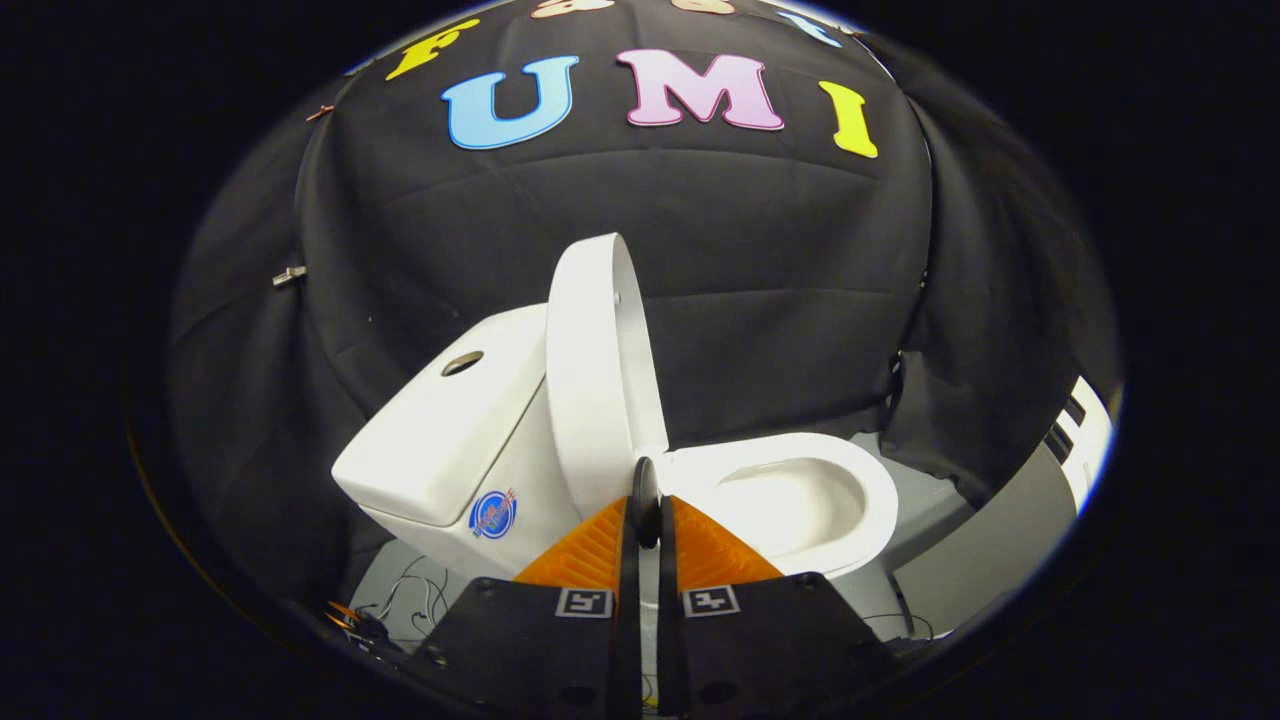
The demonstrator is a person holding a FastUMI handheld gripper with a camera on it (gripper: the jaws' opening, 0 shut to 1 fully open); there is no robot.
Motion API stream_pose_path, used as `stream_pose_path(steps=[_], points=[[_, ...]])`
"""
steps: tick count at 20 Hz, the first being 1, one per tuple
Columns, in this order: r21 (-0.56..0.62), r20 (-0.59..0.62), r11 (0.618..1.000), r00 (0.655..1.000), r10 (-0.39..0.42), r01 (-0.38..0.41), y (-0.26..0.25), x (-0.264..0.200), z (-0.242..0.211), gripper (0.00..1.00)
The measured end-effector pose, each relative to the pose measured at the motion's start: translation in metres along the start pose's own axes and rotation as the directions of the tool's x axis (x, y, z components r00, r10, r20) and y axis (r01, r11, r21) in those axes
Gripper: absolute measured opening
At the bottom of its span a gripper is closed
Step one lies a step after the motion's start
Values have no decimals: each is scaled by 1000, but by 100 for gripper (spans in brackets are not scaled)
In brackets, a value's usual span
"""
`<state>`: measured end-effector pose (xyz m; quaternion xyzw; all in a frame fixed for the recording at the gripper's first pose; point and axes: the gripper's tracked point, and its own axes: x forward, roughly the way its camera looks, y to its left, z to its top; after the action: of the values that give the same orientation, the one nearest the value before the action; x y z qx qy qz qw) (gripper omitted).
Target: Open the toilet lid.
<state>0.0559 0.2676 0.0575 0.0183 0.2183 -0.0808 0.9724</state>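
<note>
I read the scene from the cistern (440,430) across. It sits to the left of the bowl, with a round flush button (462,363) on its top and a small round sticker (493,514) low on its front face. Just to the right of the cistern stands the toilet lid (600,370): it is raised, close to upright and leaning back toward the cistern, with its underside facing out over the bowl. Right of the lid, the toilet bowl (800,500) lies uncovered, its rim and basin in plain sight.

By my judgement the task is as good as done. The lid is up and seems to rest on its own, since nothing touches it. What is left is at most to draw the tool clear.

My gripper (647,520) sits low, in front of the bowl and apart from it, pointing at the spot where the lid's base meets the bowl. Its fingers are pressed together with barely a slit between them and hold nothing. The tool looks level and squared to the toilet, tips just short of the lid's lower edge.
</note>
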Motion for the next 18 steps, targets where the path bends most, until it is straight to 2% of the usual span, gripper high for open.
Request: stream_pose_path(steps=[4,18], points=[[-55,2,998,1000,5,-5,15,-5,2,12],[-137,0,990,1000,30,-30,44,-4,-8,15]])
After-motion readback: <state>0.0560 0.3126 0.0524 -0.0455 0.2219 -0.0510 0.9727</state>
